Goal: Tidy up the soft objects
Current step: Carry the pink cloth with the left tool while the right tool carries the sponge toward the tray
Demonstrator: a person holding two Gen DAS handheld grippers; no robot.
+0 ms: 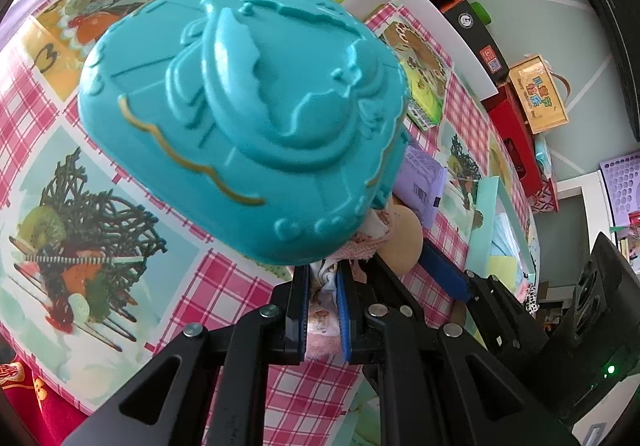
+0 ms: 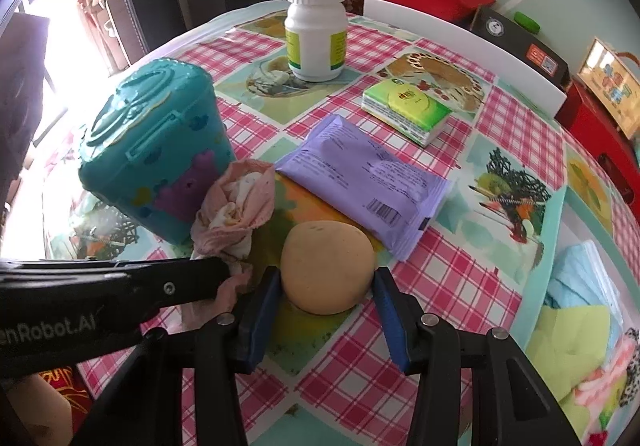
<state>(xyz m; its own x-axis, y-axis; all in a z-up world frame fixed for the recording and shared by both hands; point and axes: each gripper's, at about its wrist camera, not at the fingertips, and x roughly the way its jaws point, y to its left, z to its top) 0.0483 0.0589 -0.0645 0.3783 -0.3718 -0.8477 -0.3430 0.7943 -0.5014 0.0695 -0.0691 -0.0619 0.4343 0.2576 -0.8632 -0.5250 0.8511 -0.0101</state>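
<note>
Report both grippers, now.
Left gripper: shut on the pink cloth.
Right gripper: open around the tan round sponge, pads not clearly pressing it.

Crumpled pink cloth (image 2: 236,206) leans against teal box (image 2: 156,150); tan sponge (image 2: 328,274) beside.

Both hand-held grippers are matte black plastic linkages with triangular cut-outs and round silver pivot screws. The left gripper (image 1: 324,282) and right gripper (image 2: 326,288) carry blue pads (image 2: 260,318) inside their fingers (white lettering ending "Robot.AI" marks the left one's side).
</note>
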